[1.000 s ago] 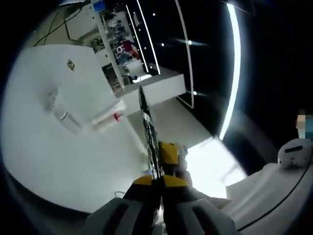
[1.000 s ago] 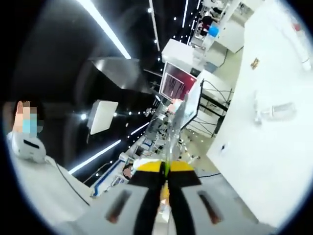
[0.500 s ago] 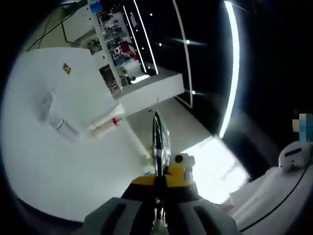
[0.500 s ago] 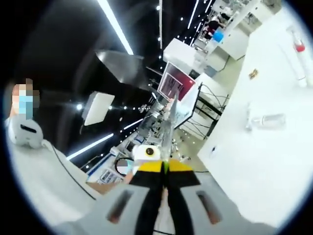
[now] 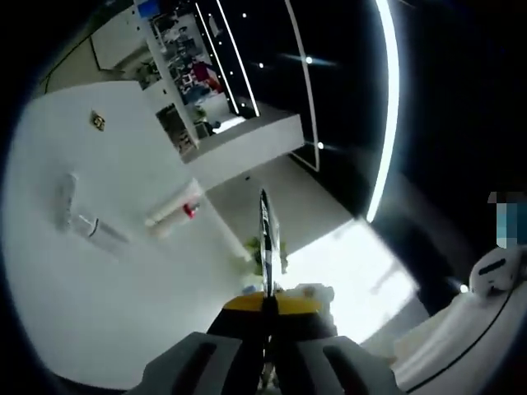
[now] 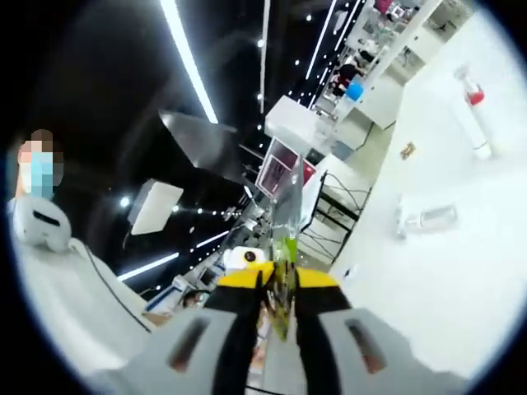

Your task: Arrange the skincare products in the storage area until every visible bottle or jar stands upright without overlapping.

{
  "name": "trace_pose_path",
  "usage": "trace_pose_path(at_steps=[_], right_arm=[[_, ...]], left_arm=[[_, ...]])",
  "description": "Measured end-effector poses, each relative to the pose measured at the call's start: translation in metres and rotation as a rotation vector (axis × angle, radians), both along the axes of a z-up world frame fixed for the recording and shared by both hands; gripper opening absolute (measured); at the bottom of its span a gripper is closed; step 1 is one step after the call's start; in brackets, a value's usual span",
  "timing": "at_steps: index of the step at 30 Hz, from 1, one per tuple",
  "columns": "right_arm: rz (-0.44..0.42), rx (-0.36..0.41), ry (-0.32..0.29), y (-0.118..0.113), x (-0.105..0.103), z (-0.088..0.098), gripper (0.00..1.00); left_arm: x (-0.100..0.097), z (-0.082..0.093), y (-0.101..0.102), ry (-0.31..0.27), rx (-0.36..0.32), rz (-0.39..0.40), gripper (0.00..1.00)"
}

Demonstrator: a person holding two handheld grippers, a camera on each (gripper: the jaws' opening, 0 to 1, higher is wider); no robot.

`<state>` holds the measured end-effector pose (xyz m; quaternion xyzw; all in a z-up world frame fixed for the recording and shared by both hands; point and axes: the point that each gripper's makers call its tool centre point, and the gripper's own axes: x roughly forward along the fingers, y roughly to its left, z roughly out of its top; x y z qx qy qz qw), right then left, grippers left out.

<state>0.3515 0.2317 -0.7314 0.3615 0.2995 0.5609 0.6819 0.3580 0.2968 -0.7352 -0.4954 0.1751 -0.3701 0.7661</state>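
Still at approach stage: both claws, left (image 5: 264, 247) & right (image 6: 280, 284), clenched, empty, well off desk (image 5: 123, 288). Clear bottle (image 5: 86, 230) & red-capped tube (image 5: 174, 212) lying flat there; next, reach down, open, stand each up.

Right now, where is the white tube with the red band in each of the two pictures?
Left gripper view: the white tube with the red band lies on the white table, left of centre, just left of the shut left gripper.
Right gripper view: it is at the upper right, far from the shut right gripper.
Shared landmark: a clear bottle lies near it on the table in both.
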Motion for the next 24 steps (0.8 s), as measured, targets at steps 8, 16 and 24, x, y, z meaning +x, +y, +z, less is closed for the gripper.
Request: trace_pose_path(at_steps=[8, 16, 24], right_arm=[[-0.118, -0.14, -0.025, -0.034, -0.011, -0.031, 0.29], [-0.18, -0.282, -0.013, -0.052, -0.02, -0.069, 0.34], [-0.241, -0.345, -0.001, -0.069, -0.023, -0.089, 0.35]], left_arm=[[0.022, -0.005, 0.009, 0.01, 0.012, -0.009, 0.01], [0.054, -0.012, 0.016, 0.027, 0.039, -0.016, 0.01], [0.087, -0.018, 0.024, 0.055, 0.049, -0.005, 0.01]])
